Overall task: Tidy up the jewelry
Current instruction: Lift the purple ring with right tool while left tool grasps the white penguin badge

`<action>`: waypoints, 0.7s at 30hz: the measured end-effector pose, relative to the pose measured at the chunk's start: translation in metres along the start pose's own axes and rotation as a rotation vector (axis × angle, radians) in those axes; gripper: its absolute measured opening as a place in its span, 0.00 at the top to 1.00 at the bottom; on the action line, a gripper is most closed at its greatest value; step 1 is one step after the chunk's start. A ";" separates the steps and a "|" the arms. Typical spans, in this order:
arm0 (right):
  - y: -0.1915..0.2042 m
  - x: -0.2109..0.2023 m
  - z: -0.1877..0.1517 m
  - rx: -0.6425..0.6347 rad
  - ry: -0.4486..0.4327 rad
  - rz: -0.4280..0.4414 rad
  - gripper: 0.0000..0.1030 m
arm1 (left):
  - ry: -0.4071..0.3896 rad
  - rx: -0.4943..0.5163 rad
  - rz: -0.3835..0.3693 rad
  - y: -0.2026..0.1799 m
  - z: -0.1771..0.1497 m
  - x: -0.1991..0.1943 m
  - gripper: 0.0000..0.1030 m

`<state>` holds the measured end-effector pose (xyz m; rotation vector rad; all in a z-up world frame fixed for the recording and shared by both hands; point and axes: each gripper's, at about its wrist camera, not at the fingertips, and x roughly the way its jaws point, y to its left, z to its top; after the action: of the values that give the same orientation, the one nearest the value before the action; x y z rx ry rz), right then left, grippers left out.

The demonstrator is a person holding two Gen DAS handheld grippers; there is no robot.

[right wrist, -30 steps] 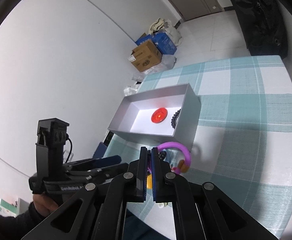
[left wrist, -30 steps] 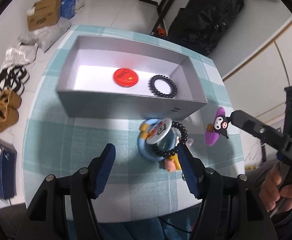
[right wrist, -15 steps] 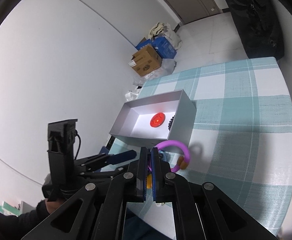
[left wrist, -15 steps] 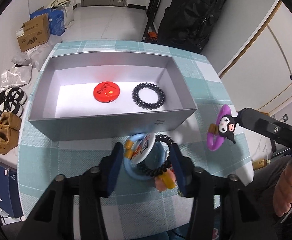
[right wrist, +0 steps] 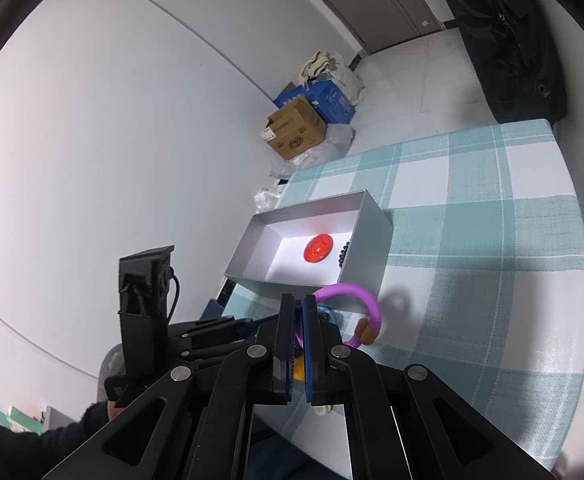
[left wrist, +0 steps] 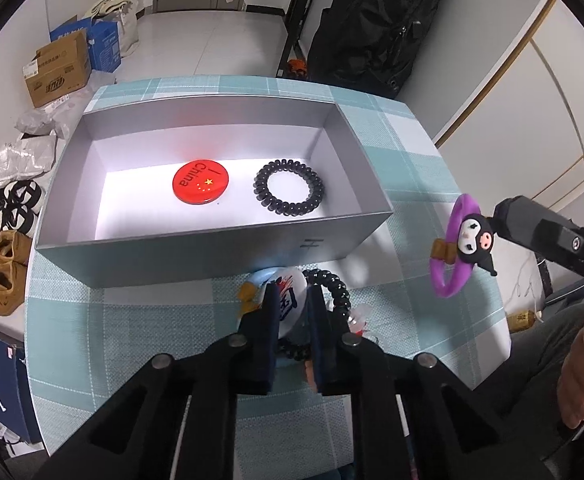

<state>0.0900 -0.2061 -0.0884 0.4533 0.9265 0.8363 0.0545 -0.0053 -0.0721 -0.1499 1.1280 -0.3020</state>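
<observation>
Since a second ago the left gripper (left wrist: 292, 312) is closing its jaws on the badge (left wrist: 288, 292), which is lying just before the box (left wrist: 220, 256) near the worktop's front edge. Further right, the shut right gripper (right wrist: 298, 316) is holding the purple ring (left wrist: 450, 276) aloft.

The left wrist view looks steeply down from close above the table's (left wrist: 432, 184) near edge, onto the box (left wrist: 212, 256). The right wrist view sits off to the side, farther back, slanting across the same table (right wrist: 492, 240) toward the wall (right wrist: 132, 120) — both share the box (right wrist: 368, 248).
</observation>
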 end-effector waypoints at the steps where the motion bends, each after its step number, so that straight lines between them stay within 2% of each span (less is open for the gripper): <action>1: 0.000 0.000 0.000 -0.001 0.000 0.000 0.97 | -0.001 0.000 0.002 0.000 0.000 -0.001 0.92; 12: 0.004 0.001 0.002 -0.002 -0.011 0.003 0.97 | -0.013 -0.029 -0.013 0.006 0.000 -0.009 0.97; 21: 0.007 0.007 0.004 -0.003 -0.010 0.010 0.97 | -0.019 -0.032 0.026 0.011 -0.004 -0.008 0.99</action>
<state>0.0928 -0.1967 -0.0853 0.4597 0.9145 0.8437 0.0496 0.0076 -0.0695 -0.1661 1.1158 -0.2589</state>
